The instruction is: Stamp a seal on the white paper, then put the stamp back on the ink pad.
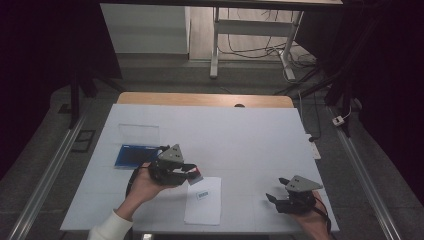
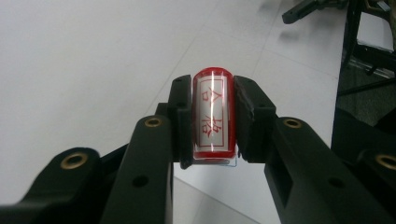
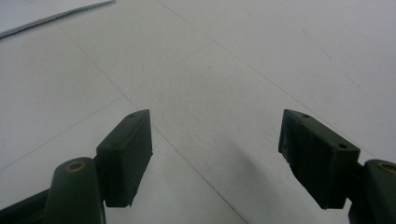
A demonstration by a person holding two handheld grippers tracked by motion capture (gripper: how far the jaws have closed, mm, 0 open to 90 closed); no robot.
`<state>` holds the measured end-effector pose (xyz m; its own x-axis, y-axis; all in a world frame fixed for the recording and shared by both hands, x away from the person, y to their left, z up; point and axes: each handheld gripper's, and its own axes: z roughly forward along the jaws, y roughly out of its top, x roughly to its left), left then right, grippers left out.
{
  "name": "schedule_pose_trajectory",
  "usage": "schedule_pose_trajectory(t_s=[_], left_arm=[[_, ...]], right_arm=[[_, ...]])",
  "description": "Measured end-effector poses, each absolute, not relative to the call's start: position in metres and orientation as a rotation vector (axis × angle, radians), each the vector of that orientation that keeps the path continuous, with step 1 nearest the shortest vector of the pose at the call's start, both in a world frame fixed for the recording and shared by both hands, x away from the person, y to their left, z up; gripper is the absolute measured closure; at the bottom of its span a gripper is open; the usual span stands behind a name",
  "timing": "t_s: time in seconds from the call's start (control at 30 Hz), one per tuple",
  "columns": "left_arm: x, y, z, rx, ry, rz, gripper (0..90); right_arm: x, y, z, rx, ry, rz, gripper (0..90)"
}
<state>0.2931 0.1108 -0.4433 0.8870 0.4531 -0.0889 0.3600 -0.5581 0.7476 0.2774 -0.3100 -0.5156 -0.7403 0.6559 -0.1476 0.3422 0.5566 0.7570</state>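
Left hand-held gripper clamps red stamp between its jaws, raised just above the paper sheet on the counter. Right hand-held gripper rests low, jaws spread, holding nothing.

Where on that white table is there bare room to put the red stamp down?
The far half of the table is bare, as is the stretch between the paper sheet and the right gripper. It is crowded near the left gripper, which clamps the stamp, beside the blue pad and clear lid.

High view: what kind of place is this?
Probably a lab data-collection station: a white-covered table with metal rails alongside, dark curtains, loose cables on the floor behind.
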Motion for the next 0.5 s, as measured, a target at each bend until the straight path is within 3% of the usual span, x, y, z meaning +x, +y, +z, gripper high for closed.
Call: schedule_pose_trajectory(t_s=[0.5], left_arm=[[0.304,0.155,-0.434,2.162,0.699,0.202,70.1]], right_arm=[[0.276,-0.311,-0.515,0.822,2.371,1.029,25.5]])
